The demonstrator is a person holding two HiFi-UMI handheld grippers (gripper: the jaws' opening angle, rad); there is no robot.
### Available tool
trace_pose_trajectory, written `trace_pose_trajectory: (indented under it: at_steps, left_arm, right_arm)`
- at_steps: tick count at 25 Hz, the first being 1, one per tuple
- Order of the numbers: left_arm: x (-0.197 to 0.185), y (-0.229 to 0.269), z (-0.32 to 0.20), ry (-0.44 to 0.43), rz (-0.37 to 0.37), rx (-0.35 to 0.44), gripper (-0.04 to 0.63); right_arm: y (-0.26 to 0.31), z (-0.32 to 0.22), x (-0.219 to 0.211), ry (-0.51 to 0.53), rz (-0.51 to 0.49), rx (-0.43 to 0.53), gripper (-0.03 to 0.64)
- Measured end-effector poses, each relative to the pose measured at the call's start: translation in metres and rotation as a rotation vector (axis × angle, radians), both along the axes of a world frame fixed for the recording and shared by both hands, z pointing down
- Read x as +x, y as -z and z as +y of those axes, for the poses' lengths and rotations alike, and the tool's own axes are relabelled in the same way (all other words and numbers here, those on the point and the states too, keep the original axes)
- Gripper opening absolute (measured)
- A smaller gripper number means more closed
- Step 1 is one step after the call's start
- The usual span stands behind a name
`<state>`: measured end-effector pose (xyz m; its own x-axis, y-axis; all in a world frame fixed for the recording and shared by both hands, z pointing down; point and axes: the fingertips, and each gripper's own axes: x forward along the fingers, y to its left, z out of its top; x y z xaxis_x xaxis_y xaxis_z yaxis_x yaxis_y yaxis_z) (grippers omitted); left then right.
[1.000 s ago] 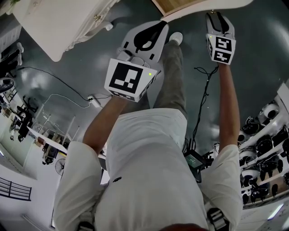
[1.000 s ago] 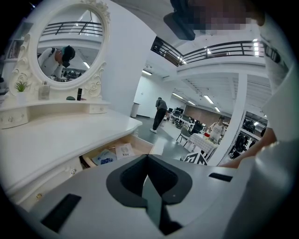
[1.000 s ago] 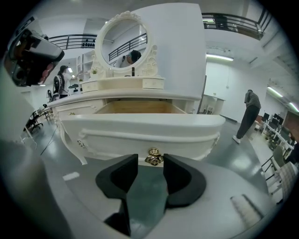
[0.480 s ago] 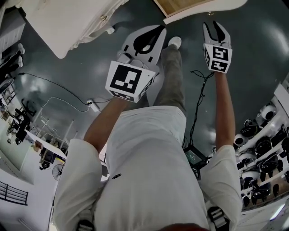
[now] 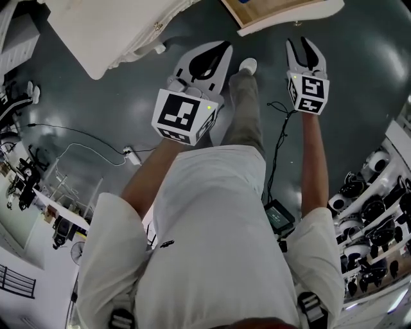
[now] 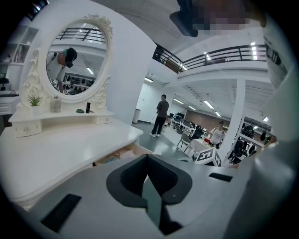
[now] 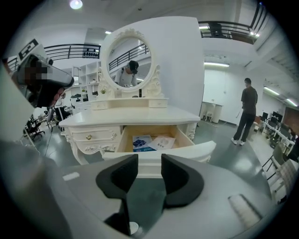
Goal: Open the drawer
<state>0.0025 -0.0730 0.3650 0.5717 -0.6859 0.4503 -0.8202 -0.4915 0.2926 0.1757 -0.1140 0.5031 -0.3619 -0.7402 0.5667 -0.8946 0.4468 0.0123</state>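
Observation:
The white dressing table (image 5: 96, 32) has its centre drawer (image 7: 154, 139) pulled out, showing a wooden inside with a blue booklet (image 7: 141, 142) and papers. In the head view the drawer's curved white front (image 5: 292, 16) lies at the top edge. My right gripper (image 5: 303, 44) hangs a short way back from that front, open, with nothing between its pads (image 7: 119, 175). My left gripper (image 5: 218, 50) is held over the floor, left of the drawer; in the left gripper view its jaws (image 6: 147, 161) are shut and empty, level with the tabletop (image 6: 56, 149).
An oval mirror (image 7: 128, 60) stands on the table, and small side drawers with gold knobs (image 7: 88, 137) sit left of the open one. Cables (image 5: 279, 141) run over the dark floor, and racks of gear (image 5: 379, 212) line the right. A person (image 7: 246, 112) stands far off.
Both grippers have risen and drawn back from the table. The right gripper's tips, close under the drawer front a second ago, now stand clear of it. The drawer stays open.

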Motion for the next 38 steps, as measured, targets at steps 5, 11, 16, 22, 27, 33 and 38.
trace_pose_trajectory:
  at_steps: [5,11,16,22,27,33,38]
  left_arm:
    - [-0.011,0.011,0.003,0.015,0.016,0.011,0.009]
    - [-0.019,0.024,0.01,0.032,0.035,0.023,0.009]
    - [-0.027,0.034,0.013,0.043,0.05,0.045,0.009]
    - [-0.041,0.06,0.022,0.062,0.063,0.075,0.009]
    - [-0.054,0.077,0.028,0.084,0.073,0.097,0.009]
    - [-0.068,0.096,0.036,0.096,0.079,0.126,0.009]
    - [-0.074,0.111,0.041,0.106,0.083,0.153,0.009]
  right_arm:
    - [0.033,0.008,-0.015,0.024,-0.011,0.035,0.166]
    - [0.074,0.016,-0.026,0.04,-0.025,0.085,0.166]
    - [0.1,0.02,-0.033,0.044,-0.031,0.122,0.16]
    - [0.143,0.031,-0.042,0.048,-0.038,0.173,0.144]
    - [0.175,0.04,-0.048,0.052,-0.043,0.215,0.12]
    - [0.215,0.051,-0.054,0.052,-0.053,0.273,0.086]
    - [0.243,0.057,-0.056,0.047,-0.059,0.315,0.054]
